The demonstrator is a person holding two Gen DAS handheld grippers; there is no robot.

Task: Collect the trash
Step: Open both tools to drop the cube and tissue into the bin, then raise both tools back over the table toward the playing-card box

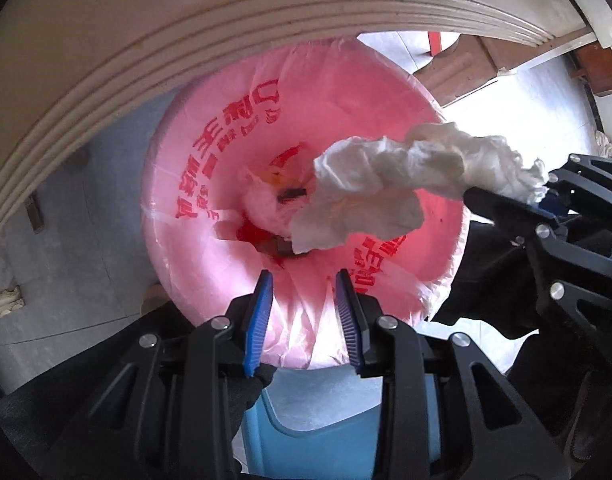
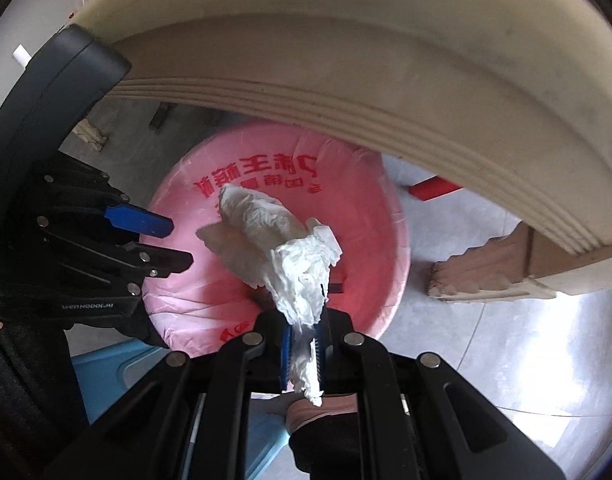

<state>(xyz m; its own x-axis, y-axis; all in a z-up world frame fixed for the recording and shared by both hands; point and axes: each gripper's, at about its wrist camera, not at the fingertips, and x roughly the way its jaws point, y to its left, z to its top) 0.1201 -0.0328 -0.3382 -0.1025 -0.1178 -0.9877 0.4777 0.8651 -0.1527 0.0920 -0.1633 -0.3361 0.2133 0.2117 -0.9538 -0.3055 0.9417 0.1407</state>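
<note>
Writing on liner: red Chinese characters run around the pink bag (image 1: 210,128) lining the bin; they appear mirrored and warped, so I cannot read them. Small grey lettering on the left gripper's body in the right wrist view is also mirrored and unreadable.
Right gripper (image 2: 304,344): jaws nearly together, clamped on the tail of a crumpled white tissue (image 2: 282,248), lower centre of its own view.
Tissue position: it sticks out over the open mouth of the bin, above centre; in the left wrist view it reaches from the right edge toward the middle (image 1: 386,192).
Left gripper (image 1: 306,308): jaws apart, holding nothing, blue pads (image 1: 260,320) framing the near rim of the liner at lower centre.
Bin contents: scraps at the bottom, too blurred to name.
Above: a cream ridged table edge (image 1: 186,32) arcs across the top.
</note>
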